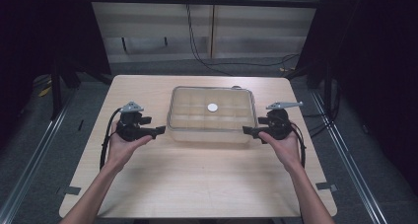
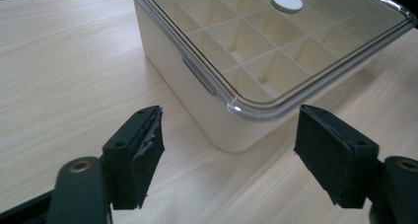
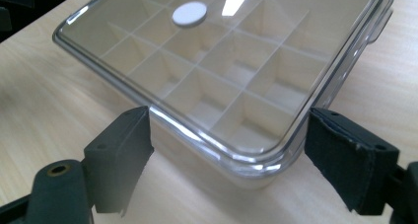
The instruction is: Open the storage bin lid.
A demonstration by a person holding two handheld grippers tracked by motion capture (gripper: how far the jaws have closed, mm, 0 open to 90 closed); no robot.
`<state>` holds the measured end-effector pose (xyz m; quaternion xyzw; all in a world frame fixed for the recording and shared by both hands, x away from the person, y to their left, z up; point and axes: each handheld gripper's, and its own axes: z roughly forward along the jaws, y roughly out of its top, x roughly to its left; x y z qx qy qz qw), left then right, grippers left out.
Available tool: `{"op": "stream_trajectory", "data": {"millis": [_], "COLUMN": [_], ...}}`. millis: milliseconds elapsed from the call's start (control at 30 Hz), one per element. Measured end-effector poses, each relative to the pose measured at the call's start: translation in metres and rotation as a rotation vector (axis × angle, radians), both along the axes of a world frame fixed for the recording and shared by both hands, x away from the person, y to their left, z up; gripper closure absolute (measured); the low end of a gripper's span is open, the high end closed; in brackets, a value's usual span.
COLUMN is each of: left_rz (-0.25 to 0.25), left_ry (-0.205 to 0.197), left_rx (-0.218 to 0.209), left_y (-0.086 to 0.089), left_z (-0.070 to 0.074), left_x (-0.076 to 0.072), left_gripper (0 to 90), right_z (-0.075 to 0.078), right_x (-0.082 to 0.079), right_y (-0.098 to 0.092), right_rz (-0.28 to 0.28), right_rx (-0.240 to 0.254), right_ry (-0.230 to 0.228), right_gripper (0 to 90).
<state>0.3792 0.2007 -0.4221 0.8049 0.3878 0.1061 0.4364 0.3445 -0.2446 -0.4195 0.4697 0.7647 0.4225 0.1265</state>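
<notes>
The left gripper (image 2: 229, 150) has its jaws wide apart and empty; its pads (image 2: 143, 150) hang just above the table (image 2: 69, 71). Straight ahead of them, in the gap between the jaws, sits one near corner of the box (image 2: 197, 100), close but not touching. In the high view this gripper (image 1: 158, 131) is just beside the box's left end, held from below by the left hand (image 1: 124, 146).

The right gripper (image 3: 226, 157) is likewise spread wide, holding nothing. Its fingers (image 3: 125, 150) flank the other near corner of the box (image 3: 217, 169), which reaches in between them; whether either pad touches the wall cannot be told. From above, the right gripper (image 1: 246, 130) points at the box's right end, with the right hand (image 1: 286, 146) under it.

The box (image 1: 209, 134) is cream, split into a grid of compartments, and covered by a clear lid (image 2: 315, 71) with a darker rim. A small white disc (image 2: 287, 1) sits at the lid's middle, beyond both sets of jaws. A handle tab (image 2: 197, 76) shows on the box's side near the left gripper.

The box lies between the two grippers on the table's far half. A cable (image 1: 104, 142) loops down from the left gripper past the wrist. Beyond the table runs a dark floor (image 1: 148, 66) with a black cord (image 1: 197, 51) trailing from the wall.
</notes>
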Motion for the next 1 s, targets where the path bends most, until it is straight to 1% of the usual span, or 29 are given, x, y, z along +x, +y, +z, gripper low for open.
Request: {"op": "stream_trajectory", "data": {"millis": [67,133,200,233,267,300,333,367,400,433,467,533,567,600,633,667,700,767,833,867,933,967,1000], "left_rz": [0.003,0.014,0.007,0.003,0.005,-0.002,-0.005,0.000,-0.002,-0.007,-0.008,-0.012,-0.012,-0.005,0.001,0.005,0.009,0.010,0.008,0.006,0.004,0.004,0.004], "left_ry": [0.001,-0.002,-0.001,-0.001,0.009,0.006,0.007,0.009,0.009,0.003,-0.004,-0.006,-0.009,-0.012,-0.019,-0.017,-0.005,0.007,0.012,0.019,0.021,0.036,0.049], "left_rx": [0.004,0.002,0.016,0.009,0.013,0.013,0.009,-0.007,-0.004,0.002,0.001,-0.002,-0.002,-0.007,-0.004,-0.008,-0.005,0.012,0.007,0.020,0.017,0.005,0.005], "left_y": [-0.002,-0.005,-0.008,-0.009,-0.011,-0.011,-0.012,-0.014,-0.015,-0.017,-0.019,-0.021,-0.023,-0.025,-0.026,-0.027,-0.027,-0.028,-0.028,-0.029,-0.029,-0.028,-0.029], "left_z": [0.003,0.005,0.006,0.005,0.005,0.005,0.005,0.006,0.007,0.009,0.010,0.015,0.016,0.017,0.017,0.015,0.013,0.006,0.003,0.001,0.000,-0.003,-0.006], "left_x": [0.005,0.008,0.012,0.014,0.017,0.019,0.020,0.022,0.024,0.026,0.028,0.031,0.033,0.034,0.035,0.037,0.038,0.039,0.038,0.038,0.039,0.041,0.043], "left_gripper": [24.7,24.3,23.9,23.4,23.4,23.1,23.0,23.1,23.2,23.2,23.2,24.2,24.4,25.5,26.4,26.7,27.3,26.5,25.4,25.4,24.5,24.5,23.8], "right_z": [0.003,0.005,0.006,0.007,0.007,0.007,0.006,0.006,0.006,0.007,0.008,0.011,0.012,0.013,0.012,0.010,0.007,0.002,-0.002,-0.003,-0.005,-0.006,-0.009], "right_x": [0.005,0.010,0.014,0.016,0.018,0.020,0.022,0.024,0.026,0.029,0.031,0.036,0.039,0.041,0.044,0.048,0.052,0.055,0.058,0.058,0.059,0.060,0.062], "right_y": [-0.001,-0.001,-0.002,-0.002,-0.002,-0.002,-0.002,-0.001,-0.001,-0.001,0.000,0.001,0.002,0.004,0.005,0.005,0.004,0.003,0.001,0.000,0.000,0.000,0.000], "right_rz": [-0.003,-0.009,-0.004,0.001,0.000,-0.010,-0.014,-0.017,-0.020,-0.025,-0.028,-0.031,-0.030,-0.036,-0.038,-0.041,-0.045,-0.063,-0.065,-0.074,-0.072,-0.067,-0.073], "right_rx": [0.010,0.003,0.007,0.017,0.034,0.042,0.040,0.039,0.040,0.037,0.032,0.026,0.009,-0.031,-0.067,-0.084,-0.085,-0.085,-0.064,-0.059,-0.053,-0.049,-0.063], "right_ry": [0.000,0.000,0.001,0.002,0.008,0.008,0.012,0.014,0.016,0.020,0.019,0.022,0.021,0.012,0.012,0.023,0.039,0.055,0.062,0.068,0.071,0.075,0.080], "right_gripper": [18.0,17.9,17.7,17.5,17.5,17.5,17.5,17.5,17.4,17.4,17.3,17.6,17.6,17.6,17.8,17.8,17.9,17.8,17.8,17.8,17.8,17.9,17.8]}}
